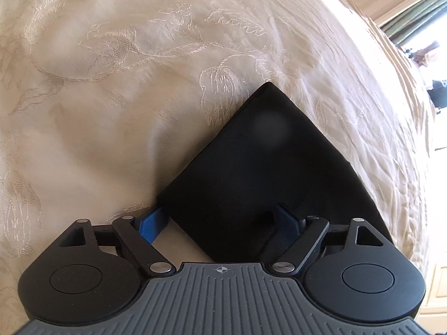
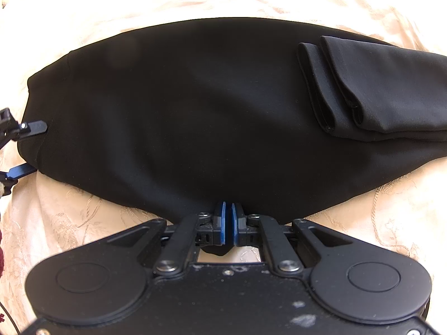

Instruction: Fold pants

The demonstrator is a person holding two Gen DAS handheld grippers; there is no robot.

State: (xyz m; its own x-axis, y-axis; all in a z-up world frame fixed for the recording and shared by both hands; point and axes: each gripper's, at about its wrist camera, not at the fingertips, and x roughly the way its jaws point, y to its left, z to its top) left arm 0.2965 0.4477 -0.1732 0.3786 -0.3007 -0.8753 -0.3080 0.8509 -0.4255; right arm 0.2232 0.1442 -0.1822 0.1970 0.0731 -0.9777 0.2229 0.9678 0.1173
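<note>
Black pants (image 2: 195, 106) lie folded on a cream bedspread. The leg ends (image 2: 349, 83) are folded back on top at the right. My right gripper (image 2: 228, 209) is shut on the near edge of the pants. My left gripper (image 1: 220, 217) is open, its blue fingers (image 1: 151, 223) astride a corner of the pants (image 1: 265, 162), one finger on top of the cloth and one beside it. The left gripper also shows at the left edge of the right wrist view (image 2: 25, 148), open around the pants' left end.
The cream embroidered bedspread (image 1: 125, 69) covers the bed all around. The bed's edge (image 1: 413, 139) falls away at the right of the left wrist view, with a curtain and window (image 1: 413, 14) beyond.
</note>
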